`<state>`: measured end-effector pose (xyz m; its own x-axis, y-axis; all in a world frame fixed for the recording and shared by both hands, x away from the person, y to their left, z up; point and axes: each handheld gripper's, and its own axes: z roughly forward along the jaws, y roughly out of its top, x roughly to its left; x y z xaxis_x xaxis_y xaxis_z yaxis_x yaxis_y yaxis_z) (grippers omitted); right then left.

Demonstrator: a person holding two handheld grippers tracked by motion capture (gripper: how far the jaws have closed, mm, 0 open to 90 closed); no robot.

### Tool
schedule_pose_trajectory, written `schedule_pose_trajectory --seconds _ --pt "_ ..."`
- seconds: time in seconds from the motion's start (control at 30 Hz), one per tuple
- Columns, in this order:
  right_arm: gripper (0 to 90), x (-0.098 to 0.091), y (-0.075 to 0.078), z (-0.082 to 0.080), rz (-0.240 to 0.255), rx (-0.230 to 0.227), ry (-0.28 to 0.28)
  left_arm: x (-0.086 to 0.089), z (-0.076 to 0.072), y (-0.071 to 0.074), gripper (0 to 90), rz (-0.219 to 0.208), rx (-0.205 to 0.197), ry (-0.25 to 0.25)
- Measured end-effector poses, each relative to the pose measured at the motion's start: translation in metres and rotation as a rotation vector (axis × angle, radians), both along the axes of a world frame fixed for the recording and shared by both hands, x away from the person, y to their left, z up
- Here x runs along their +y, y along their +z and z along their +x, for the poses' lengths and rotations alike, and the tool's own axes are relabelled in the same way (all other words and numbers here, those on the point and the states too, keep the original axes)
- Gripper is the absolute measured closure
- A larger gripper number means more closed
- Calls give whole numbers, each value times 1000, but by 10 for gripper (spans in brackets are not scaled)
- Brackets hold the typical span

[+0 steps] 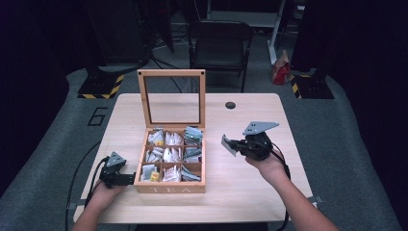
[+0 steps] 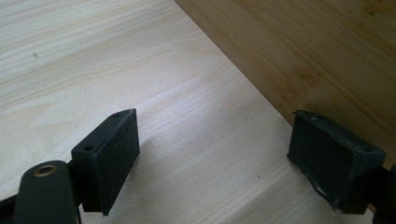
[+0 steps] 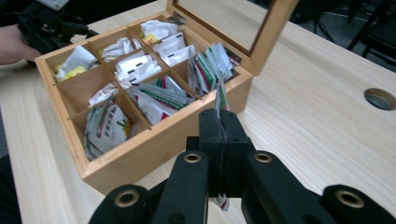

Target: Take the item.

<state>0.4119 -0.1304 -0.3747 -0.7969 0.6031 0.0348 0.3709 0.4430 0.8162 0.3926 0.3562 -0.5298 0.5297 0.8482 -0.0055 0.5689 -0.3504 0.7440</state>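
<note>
Packet: tea packet (image 3: 221, 95) pinched edge-on in right hand-held gripper (image 1: 234, 143), held in the air above the counter (image 1: 240, 192), off to the side of the tea box (image 1: 169, 185).
Right hand-held gripper: jaws closed flat on the packet; packet's long axis runs along the jaws, top edge sticking out past the tips, bottom corner showing below them.
Left hand-held gripper (image 2: 212, 154): jaws apart, nothing between them; resting low on the counter, 1 pad right against the box's outer wall.
Box: 9 compartments, most holding packets; glass lid (image 1: 172, 98) standing upright at the far side.
Key relation: box lies straight ahead of the right jaws, nearest wall just beyond the tips; right hand does the carrying, left only steadies.
Judgement: if the packet is going in, it needs lifting over the near wall; the nearest compartments already look full.
</note>
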Motion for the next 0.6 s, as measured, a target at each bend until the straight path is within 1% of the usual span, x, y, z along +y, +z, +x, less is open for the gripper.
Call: schedule_pose_trajectory --seconds 0.07,0.13,0.3,0.37,0.53,0.6 --pt "899 -7 -1 1 -4 -2 -20 0 0 0 159 0 0 0" --pt "899 -10 -1 1 -7 -2 -25 0 0 0 159 0 0 0" --pt "898 -22 -4 4 -15 -1 -62 0 0 0 160 0 0 0" --pt "898 -24 -5 5 -18 0 -66 0 0 0 160 -1 0 1" --pt "898 -34 -7 7 -19 3 -97 0 0 0 159 0 0 0" --pt "898 -36 -8 7 -22 1 -97 0 0 0 159 0 0 0"
